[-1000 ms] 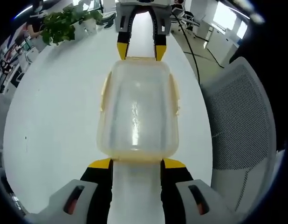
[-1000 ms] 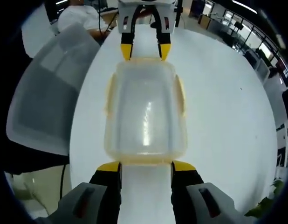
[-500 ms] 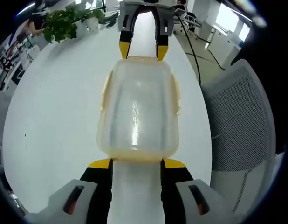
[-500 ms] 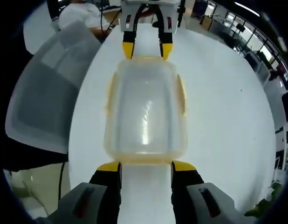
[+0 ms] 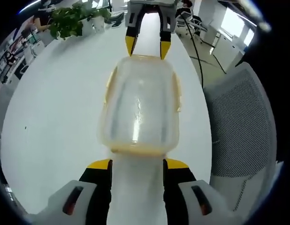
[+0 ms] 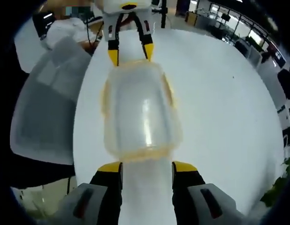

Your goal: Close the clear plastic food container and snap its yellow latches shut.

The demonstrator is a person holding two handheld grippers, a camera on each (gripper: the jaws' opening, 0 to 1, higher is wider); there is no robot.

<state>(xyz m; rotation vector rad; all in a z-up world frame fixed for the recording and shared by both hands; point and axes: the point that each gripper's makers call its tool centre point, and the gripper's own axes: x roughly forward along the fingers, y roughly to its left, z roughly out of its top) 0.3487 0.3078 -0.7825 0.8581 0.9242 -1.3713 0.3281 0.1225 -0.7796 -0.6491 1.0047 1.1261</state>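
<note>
Left gripper [image 5: 137, 164]: jaws are standing apart, yellow tips just short of the near end of the clear plastic food container [image 5: 139, 108], gripping nothing. Can't tell whether the tips are touching the container wall.

Right gripper [image 6: 147, 166]: same posture, jaws spread with a gap between them, tips sitting just beside the near end of the container [image 6: 138, 112] in the right gripper view, nothing clamped.

The 2 grippers are facing each other across the container. In the left gripper view the right gripper [image 5: 147, 46] is showing at the far end with its 2 yellow tips at the container's far rim. In the right gripper view the left gripper [image 6: 129, 52] is showing the same way at the opposite end.

Container is sitting on the white tabletop [image 5: 56, 103], lid on top, long axis running between the 2 grippers. Yellow latches [image 5: 108, 84] are lying along the long sides; latch state is too blurry to tell. Right gripper view is motion-blurred.

Around it: a grey mesh chair [image 5: 241, 122] is standing just beside the tabletop edge, a potted plant [image 5: 72, 21] is sitting near the far edge, a black cable [image 5: 194, 47] is trailing over the floor beyond the chair-side edge.
</note>
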